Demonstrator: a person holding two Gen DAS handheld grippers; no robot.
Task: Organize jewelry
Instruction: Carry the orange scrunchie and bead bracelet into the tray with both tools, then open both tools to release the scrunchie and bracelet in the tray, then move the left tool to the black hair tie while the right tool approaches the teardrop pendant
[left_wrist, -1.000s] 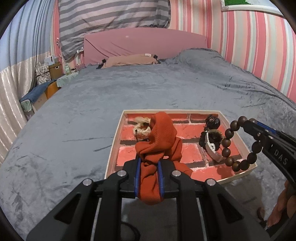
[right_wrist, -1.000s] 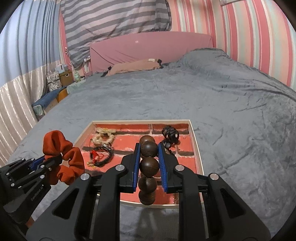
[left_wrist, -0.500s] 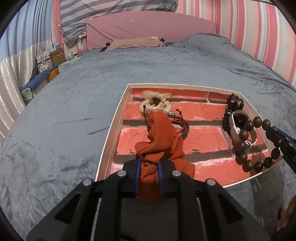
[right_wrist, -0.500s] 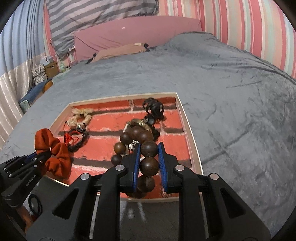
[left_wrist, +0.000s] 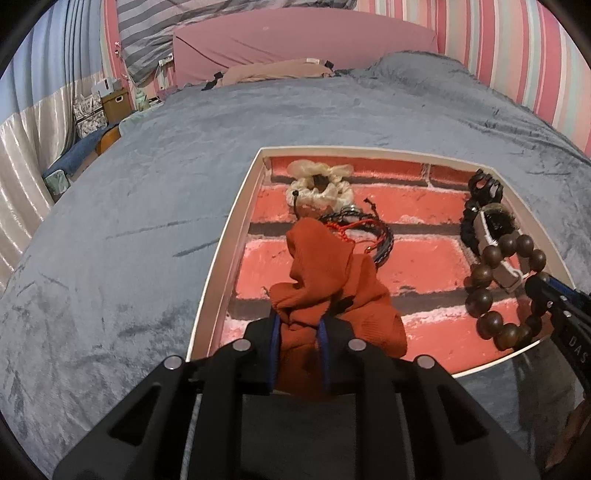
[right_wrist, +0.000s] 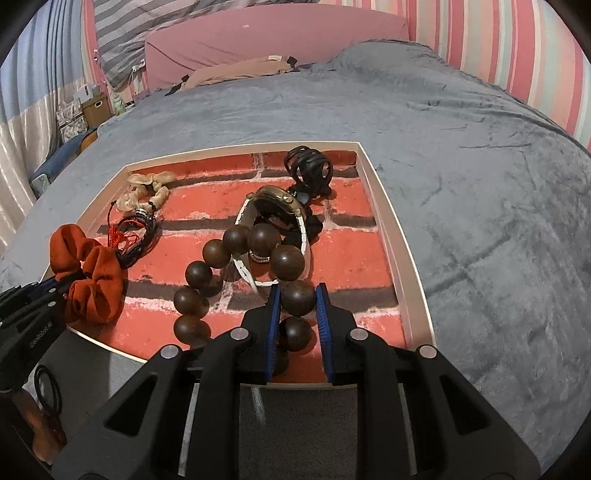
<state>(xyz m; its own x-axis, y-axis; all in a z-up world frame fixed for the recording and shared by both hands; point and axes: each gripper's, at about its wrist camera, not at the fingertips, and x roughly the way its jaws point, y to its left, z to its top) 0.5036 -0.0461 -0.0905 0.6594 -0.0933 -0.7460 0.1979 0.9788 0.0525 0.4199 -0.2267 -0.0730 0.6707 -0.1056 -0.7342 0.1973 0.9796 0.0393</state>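
Note:
My left gripper (left_wrist: 298, 325) is shut on an orange scrunchie (left_wrist: 325, 280) and holds it over the near left corner of the brick-patterned tray (left_wrist: 229, 236). My right gripper (right_wrist: 297, 295) is shut on a brown wooden bead bracelet (right_wrist: 236, 258), which hangs down onto the tray's near middle (right_wrist: 391, 229). In the tray lie a cream scrunchie (left_wrist: 317, 184), a bundle of red and black cord bracelets (left_wrist: 365, 229), a white-strapped watch (right_wrist: 273, 214) and a black hair claw (right_wrist: 308, 168). The scrunchie (right_wrist: 88, 273) and the left gripper (right_wrist: 61, 286) show at the left of the right wrist view.
The tray lies on a grey velvet bedspread (left_wrist: 129, 221). A pink headboard (left_wrist: 295, 40) and a tan pillow (left_wrist: 273, 70) are at the far end. Boxes and bags (left_wrist: 99, 103) stand beside the bed at the far left. A black hair tie (right_wrist: 48, 387) lies by the near left.
Both grippers have moved forward and down over the tray. The bead bracelet has dropped from hanging in the air to resting partly on the tray beside the watch.

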